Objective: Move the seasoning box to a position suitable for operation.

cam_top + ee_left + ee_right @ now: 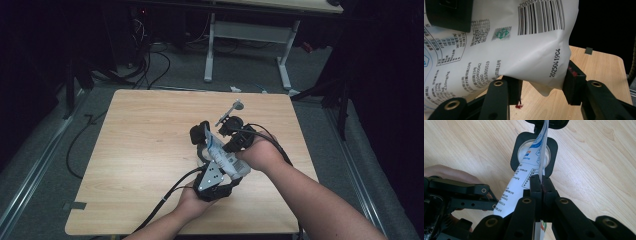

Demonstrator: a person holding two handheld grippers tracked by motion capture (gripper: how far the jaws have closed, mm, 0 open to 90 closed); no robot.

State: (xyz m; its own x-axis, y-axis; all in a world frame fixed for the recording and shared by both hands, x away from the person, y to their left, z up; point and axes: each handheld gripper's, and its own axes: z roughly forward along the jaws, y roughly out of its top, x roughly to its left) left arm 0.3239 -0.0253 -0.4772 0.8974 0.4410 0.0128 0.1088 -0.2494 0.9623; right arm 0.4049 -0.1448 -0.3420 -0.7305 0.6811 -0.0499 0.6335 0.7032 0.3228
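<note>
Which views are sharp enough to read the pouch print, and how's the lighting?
Left gripper view: barcode and date code on the white pouch crisp, evenly lit, background black. Right gripper view: pouch text soft, wooden table bright, no glare. High view: table lit, surroundings dark, print too small.

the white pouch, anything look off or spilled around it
Small red speck on the table below the white pouch, by the left claw, which squeezes the pouch's bottom corner; what it is I cannot tell. The pouch is creased there. Right claw pinches its edge.
</note>
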